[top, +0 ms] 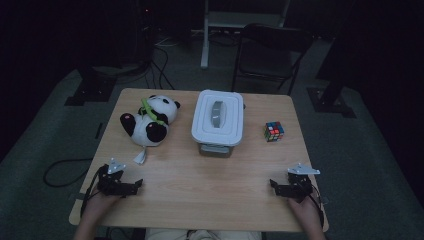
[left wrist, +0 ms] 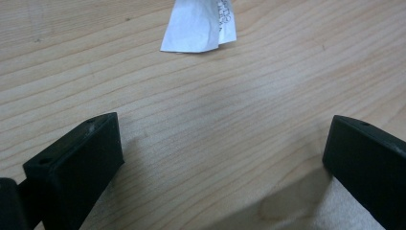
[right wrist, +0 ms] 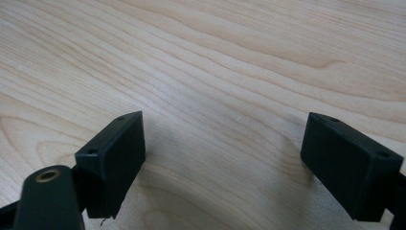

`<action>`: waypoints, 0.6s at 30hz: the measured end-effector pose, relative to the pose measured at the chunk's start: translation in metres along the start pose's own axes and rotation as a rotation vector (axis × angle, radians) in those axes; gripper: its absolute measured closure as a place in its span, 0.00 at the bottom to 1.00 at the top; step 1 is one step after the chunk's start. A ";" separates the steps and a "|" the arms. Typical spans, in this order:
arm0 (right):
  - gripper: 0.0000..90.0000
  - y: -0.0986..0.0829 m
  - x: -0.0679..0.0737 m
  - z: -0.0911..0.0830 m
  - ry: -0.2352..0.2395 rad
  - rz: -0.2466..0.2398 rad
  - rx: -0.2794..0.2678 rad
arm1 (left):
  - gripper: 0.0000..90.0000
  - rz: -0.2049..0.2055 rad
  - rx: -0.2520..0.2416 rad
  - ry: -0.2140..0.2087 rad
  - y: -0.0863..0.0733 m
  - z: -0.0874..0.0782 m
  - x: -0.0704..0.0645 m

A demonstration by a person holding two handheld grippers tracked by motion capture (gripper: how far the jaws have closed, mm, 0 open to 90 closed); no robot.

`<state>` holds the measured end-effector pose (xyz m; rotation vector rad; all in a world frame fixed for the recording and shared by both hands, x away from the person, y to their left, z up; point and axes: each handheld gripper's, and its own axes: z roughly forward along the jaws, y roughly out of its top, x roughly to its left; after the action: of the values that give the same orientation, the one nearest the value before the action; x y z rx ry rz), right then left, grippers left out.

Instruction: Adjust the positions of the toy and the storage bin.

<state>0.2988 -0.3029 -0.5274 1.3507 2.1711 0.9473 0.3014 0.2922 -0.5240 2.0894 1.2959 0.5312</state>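
Though dim — pale wooden table (top: 200, 190)

- Setting: a dim recording lab or studio, not a home.
- Evidence: a lone wooden table (top: 200, 200) on grey carpet (top: 370, 165).
- Black stand bases (top: 332, 100), loose cables (top: 160, 70) and a folding chair (top: 270, 50) surround it.
- Dark backdrop on all sides.

A folding chair (top: 270, 50) stands behind the wooden table (top: 200, 190), cables (top: 60, 172) on the floor
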 end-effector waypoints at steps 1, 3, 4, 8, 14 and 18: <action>0.17 0.000 0.000 0.000 0.000 -0.001 0.000 | 0.01 0.000 -0.001 -0.002 0.000 0.000 -0.001; 0.17 0.000 0.000 0.000 0.000 -0.001 0.000 | 0.01 -0.007 0.001 0.006 0.001 0.001 -0.001; 0.17 0.000 0.000 0.000 0.000 -0.001 0.001 | 0.01 -0.010 0.000 0.007 0.002 0.002 -0.001; 0.16 0.000 0.000 0.000 0.000 -0.001 0.002 | 0.01 0.007 0.002 -0.006 0.003 0.003 -0.001; 0.14 0.002 0.003 0.002 -0.005 -0.001 0.008 | 0.01 0.063 0.031 -0.076 0.010 0.002 -0.011; 0.14 0.010 0.009 0.005 0.066 0.002 -0.017 | 0.01 0.114 0.024 -0.117 0.020 0.003 -0.021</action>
<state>0.3036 -0.2904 -0.5236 1.3317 2.2051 1.0226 0.3065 0.2657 -0.5128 2.1897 1.1273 0.4366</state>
